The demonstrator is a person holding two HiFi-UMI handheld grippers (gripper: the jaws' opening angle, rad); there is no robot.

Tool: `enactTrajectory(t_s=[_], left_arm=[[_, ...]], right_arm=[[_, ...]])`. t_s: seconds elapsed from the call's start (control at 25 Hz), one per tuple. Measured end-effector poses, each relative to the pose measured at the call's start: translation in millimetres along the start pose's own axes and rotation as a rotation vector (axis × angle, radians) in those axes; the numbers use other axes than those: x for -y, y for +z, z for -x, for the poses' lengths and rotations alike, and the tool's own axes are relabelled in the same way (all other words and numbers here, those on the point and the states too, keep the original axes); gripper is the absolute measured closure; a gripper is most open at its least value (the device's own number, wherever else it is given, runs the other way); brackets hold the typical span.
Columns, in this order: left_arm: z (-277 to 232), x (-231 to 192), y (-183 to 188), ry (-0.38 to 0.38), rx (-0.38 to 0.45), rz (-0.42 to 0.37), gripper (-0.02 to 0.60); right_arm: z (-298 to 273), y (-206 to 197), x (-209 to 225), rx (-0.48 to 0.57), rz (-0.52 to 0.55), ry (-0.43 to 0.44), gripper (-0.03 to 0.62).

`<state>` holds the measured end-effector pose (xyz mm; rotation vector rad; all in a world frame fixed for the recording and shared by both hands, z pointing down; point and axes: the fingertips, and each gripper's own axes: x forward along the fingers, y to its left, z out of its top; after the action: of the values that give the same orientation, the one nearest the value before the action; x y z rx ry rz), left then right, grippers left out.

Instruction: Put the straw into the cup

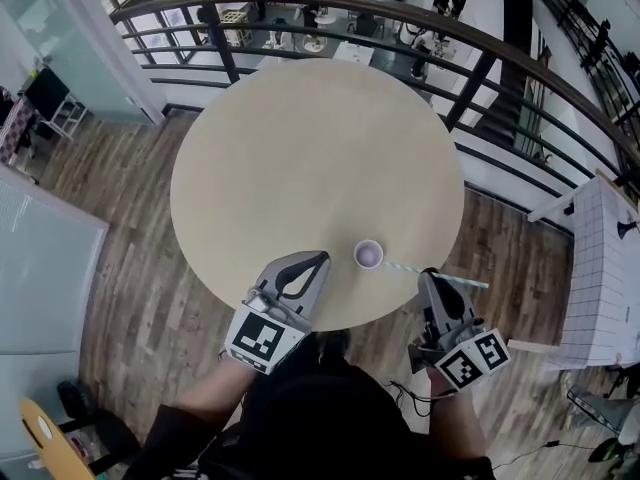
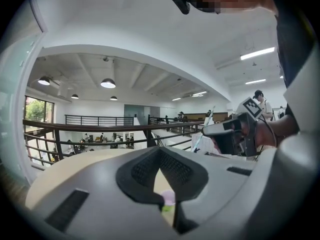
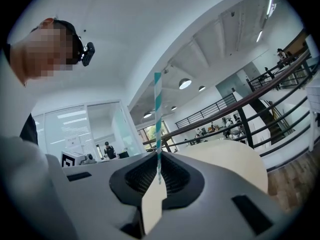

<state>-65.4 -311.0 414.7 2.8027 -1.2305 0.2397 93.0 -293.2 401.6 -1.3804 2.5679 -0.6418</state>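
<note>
**STATUS: STRAW GRIPPED, NOT YET IN CUP**

**Left tool.** The left tool [image 1: 318, 259] sits over the table [image 1: 300, 148] edge at about 9 o'clock from the cup [image 1: 368, 255], near it but apart. Its jaw tips are drawn together and nothing is between them. Its own view shows only the table and a little of the cup through the slit behind the tips.

**Cup.** The cup stands upright on the table near the 5 o'clock edge. It is small, round and pale lilac, and its mouth is open and unobstructed.

**Straw.** The straw [image 1: 405, 267] is thin and straight, with teal and white stripes. It runs from just beside the cup rim, at about 4 o'clock from the cup, outward past the table edge. Its near end is outside the cup.

**Right tool.** The right tool [image 1: 432, 273] is clamped narrowly on the straw partway along its length.

**Progress.** Pickup appears complete. Remaining steps, as judged: tilt the straw upright, centre its near end over the cup mouth, lower it and release.
</note>
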Motion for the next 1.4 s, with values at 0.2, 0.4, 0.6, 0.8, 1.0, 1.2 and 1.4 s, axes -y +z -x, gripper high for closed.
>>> enactTrajectory(t_s=[0.2,0.4,0.6,0.8,1.0,1.2,1.4], left_arm=[[-18.5,-19.0,-7.2,-0.045,-0.031,0.000,0.575],[-38.6,-26.9,-28.9,-0.088,-0.062,0.005,0.575],[-57.3,-27.4,-57.1,-0.124,-0.105,0.040,0.575],[-71.7,-16.6,-84.3,-0.177,-0.173,0.052,0.575],[-78.4,-14.0,-101.2,-0.191,-0.206,0.075,0.575],[-80.5,-15.3,-115.8,-0.187,-0.225,0.111,0.575],[-81.5,-14.5,-122.7,-0.180,-0.225,0.128,0.575]], right_arm=[[-22.9,-14.0,13.2,-0.027,-0.007,-0.039,0.559],[-43.7,-42.2,35.7,-0.076,-0.019,-0.074,0.558],[-56.6,-82.5,67.0,-0.135,-0.051,-0.129,0.559],[-61.6,-123.8,93.4,-0.192,-0.121,-0.161,0.559],[-71.8,-154.8,111.9,-0.250,-0.171,-0.202,0.558],[-83.9,-170.3,119.1,-0.278,-0.175,-0.223,0.557],[-88.0,-183.4,122.7,-0.323,-0.160,-0.225,0.557]])
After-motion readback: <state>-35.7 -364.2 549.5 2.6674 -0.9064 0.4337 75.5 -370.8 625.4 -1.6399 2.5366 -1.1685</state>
